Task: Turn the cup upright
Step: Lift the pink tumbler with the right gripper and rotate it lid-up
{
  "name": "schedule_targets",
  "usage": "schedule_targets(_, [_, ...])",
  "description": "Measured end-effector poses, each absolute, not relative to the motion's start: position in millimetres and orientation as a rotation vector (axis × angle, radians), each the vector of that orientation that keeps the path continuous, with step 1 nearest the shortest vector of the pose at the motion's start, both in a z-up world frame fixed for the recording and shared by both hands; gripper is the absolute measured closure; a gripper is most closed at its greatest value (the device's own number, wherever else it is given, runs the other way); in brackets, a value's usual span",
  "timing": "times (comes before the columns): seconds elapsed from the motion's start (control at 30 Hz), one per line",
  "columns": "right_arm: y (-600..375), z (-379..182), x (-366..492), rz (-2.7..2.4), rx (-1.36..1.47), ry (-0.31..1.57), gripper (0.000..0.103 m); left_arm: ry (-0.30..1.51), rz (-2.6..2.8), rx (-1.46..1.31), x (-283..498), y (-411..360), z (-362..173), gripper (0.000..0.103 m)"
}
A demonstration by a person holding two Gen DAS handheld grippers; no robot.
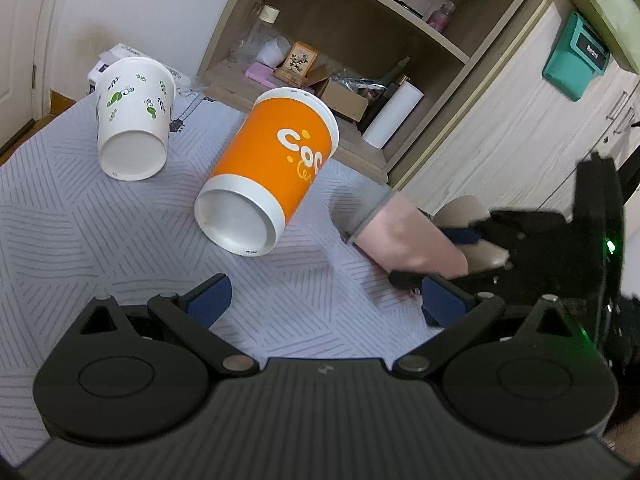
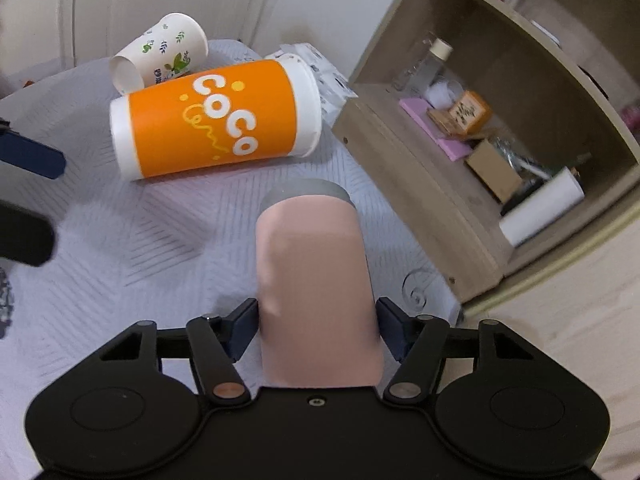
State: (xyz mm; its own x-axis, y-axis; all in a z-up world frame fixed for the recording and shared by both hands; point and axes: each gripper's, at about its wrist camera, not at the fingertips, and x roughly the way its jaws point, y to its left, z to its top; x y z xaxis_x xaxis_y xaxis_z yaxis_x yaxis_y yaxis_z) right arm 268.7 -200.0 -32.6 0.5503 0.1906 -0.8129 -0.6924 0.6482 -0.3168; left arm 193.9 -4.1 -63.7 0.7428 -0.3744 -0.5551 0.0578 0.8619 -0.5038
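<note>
A pink cup [image 2: 316, 280] with a grey rim lies sideways between the pads of the right tool [image 2: 318, 330], which is clamped on its body, rim pointing away over the patterned bench [image 2: 160, 240]. To stand it well, rotate the wrist slowly and keep the squeeze gentle. The left tool [image 1: 324, 300] is spread wide, holding nothing. An orange cup [image 2: 212, 120] and white cup [image 2: 160, 52] lie nearby.

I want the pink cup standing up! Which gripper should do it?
The right gripper. Its fingers already clamp the pink cup, so it only needs to turn it. The left gripper is open and holds nothing.
</note>
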Motion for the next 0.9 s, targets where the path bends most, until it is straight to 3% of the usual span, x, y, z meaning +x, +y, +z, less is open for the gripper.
schedule_targets(0.9, [-230.3, -19.8, 144.4, 0.451, -0.109, 0.976, 0.034, 0.812, -0.386, -0.567, 148.8, -23.5, -59.5, 0.000])
